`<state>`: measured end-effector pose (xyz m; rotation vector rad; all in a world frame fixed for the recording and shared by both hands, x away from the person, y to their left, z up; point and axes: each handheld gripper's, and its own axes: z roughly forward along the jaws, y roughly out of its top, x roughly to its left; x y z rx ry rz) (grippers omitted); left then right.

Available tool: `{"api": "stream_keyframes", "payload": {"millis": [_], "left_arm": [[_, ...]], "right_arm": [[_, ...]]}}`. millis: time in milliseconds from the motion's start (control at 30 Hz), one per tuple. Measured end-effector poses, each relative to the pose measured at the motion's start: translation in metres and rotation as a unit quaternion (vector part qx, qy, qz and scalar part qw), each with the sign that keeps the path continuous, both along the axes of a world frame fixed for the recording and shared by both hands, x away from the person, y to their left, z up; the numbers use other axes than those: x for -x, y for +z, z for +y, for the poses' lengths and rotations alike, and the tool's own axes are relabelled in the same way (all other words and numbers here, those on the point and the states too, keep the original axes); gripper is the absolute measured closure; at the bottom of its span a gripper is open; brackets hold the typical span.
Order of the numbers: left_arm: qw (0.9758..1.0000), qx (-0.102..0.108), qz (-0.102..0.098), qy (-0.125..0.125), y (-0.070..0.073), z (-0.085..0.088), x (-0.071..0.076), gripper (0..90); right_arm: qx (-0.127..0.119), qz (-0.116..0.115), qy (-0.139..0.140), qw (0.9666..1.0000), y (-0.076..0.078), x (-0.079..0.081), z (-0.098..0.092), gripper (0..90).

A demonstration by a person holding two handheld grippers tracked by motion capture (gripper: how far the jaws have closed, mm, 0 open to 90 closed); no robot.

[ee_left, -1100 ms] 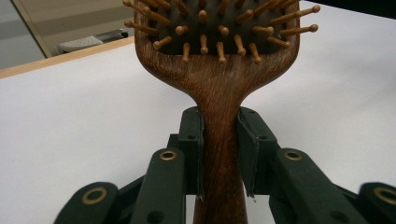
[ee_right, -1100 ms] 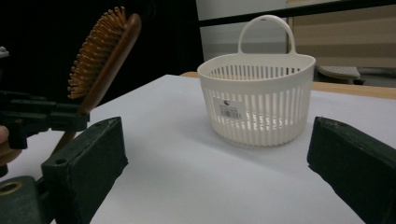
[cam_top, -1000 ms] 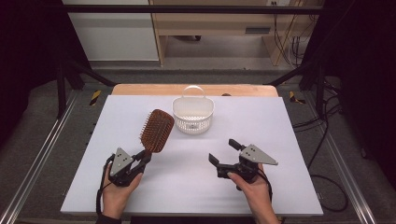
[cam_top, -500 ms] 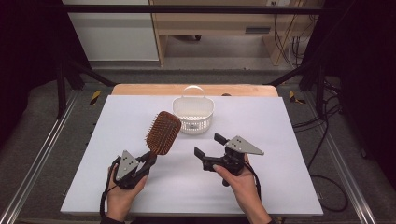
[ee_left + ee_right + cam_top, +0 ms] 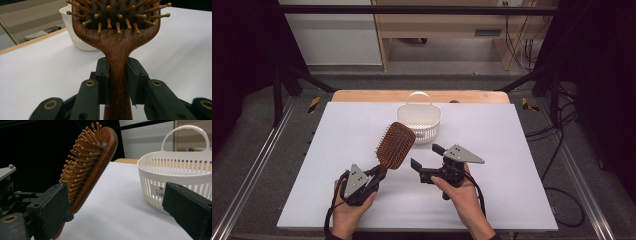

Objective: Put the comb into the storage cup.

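A wooden paddle hairbrush with wooden bristles is held off the white table, head tilted up and away from me. My left gripper is shut on its handle; in the left gripper view both pads press the handle's neck below the brush head. My right gripper is open just right of the brush, jaws pointing left at it. In the right gripper view the brush leans past the left jaw and nothing sits between the pads of the right gripper.
A white slotted plastic basket with a hoop handle stands at the back middle of the table, just beyond the brush head. It also appears as the basket behind the right jaw. Dark frame rails run along both table sides.
The left hand has carried the brush a little to the right, toward the basket. The right gripper has moved left and slightly up, closing in on the brush head.
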<state>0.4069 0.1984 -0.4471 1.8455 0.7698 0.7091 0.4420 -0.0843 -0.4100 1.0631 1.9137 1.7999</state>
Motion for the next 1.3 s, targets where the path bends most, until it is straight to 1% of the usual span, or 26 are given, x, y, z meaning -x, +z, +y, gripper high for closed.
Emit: {"api": "stream_keyframes", "payload": {"millis": [233,500,700,733,767,800,867,933,967,1000,1033,1100,1200,1233,1300], "left_arm": [[1.0000,-0.002,-0.002,-0.003,0.000,-0.001,0.000,72.5],[0.9999,-0.006,-0.008,-0.004,0.001,-0.003,0.003,72.6],[0.9999,-0.009,-0.010,-0.009,0.001,-0.006,0.004,72.6],[0.9998,-0.009,-0.012,-0.010,0.001,-0.006,0.004,72.5],[0.9997,-0.011,-0.018,-0.012,0.002,-0.006,0.004,72.5],[0.9998,-0.009,-0.011,-0.013,0.002,-0.007,0.005,72.5],[0.9998,-0.011,-0.012,-0.014,0.002,-0.008,0.005,72.5],[0.9997,-0.012,-0.012,-0.015,0.002,-0.009,0.005,72.5],[0.9996,-0.015,-0.019,-0.016,0.002,-0.009,0.005,72.5],[0.9996,-0.015,-0.019,-0.016,0.002,-0.009,0.005,72.5],[0.9997,-0.014,-0.014,-0.017,0.002,-0.010,0.006,72.5],[0.9996,-0.014,-0.015,-0.018,0.002,-0.010,0.006,72.5],[0.9996,-0.015,-0.016,-0.018,0.002,-0.011,0.007,72.5],[0.9994,-0.016,-0.022,-0.019,0.002,-0.011,0.006,72.5],[0.9994,-0.017,-0.022,-0.019,0.002,-0.011,0.006,72.5]], "right_arm": [[-0.016,0.004,0.004,0.9999,0.004,-0.004,0.005,7.1],[-0.017,0.003,0.015,0.9997,0.009,-0.004,0.013,6.7],[-0.025,0.003,0.018,0.9995,0.012,-0.006,0.016,6.7],[-0.024,0.003,0.018,0.9996,0.012,-0.007,0.016,6.8],[-0.024,0.003,0.018,0.9995,0.013,-0.007,0.016,6.8],[-0.026,0.004,0.018,0.9995,0.013,-0.008,0.017,6.8],[-0.029,0.005,0.018,0.9994,0.014,-0.008,0.018,6.9],[-0.029,0.005,0.020,0.9994,0.015,-0.009,0.018,7.1],[-0.030,0.005,0.021,0.9993,0.015,-0.009,0.019,7.2],[-0.031,0.005,0.021,0.9993,0.016,-0.010,0.019,7.3],[-0.032,0.007,0.022,0.9992,0.016,-0.010,0.020,7.5],[-0.035,0.009,0.024,0.9990,0.016,-0.011,0.021,7.8],[-0.037,0.008,0.028,0.9989,0.017,-0.011,0.023,8.2],[-0.038,0.008,0.029,0.9988,0.018,-0.011,0.024,8.3],[-0.039,0.007,0.030,0.9988,0.018,-0.011,0.025,8.7]]}}
